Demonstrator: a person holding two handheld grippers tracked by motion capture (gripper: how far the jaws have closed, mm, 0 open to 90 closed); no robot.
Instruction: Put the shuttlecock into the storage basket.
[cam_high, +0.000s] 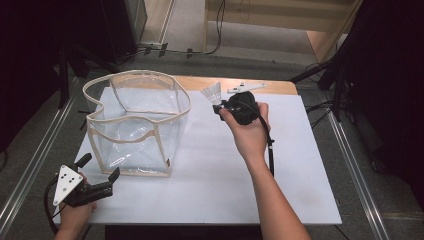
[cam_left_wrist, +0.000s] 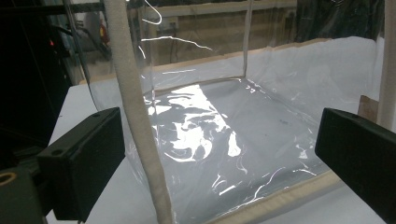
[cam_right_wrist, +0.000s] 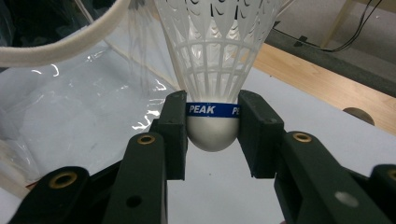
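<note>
Now the right gripper (cam_right_wrist: 212, 135) has its jaws squeezed on the shuttlecock (cam_right_wrist: 215, 70), feathers pointing away. The clear bag (cam_high: 137, 125) sits open on the worktop (cam_high: 215, 170), to its left. The left gripper (cam_high: 102, 182) waits open beside the bag.

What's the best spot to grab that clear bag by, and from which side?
Grip the padded cream rim of the clear bag from above at the near side. The open left gripper waits there, and the clear walls look slippery and limp.

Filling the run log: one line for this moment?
right gripper: shut on shuttlecock | left gripper: open by bag | shuttlecock: outside bag
</note>
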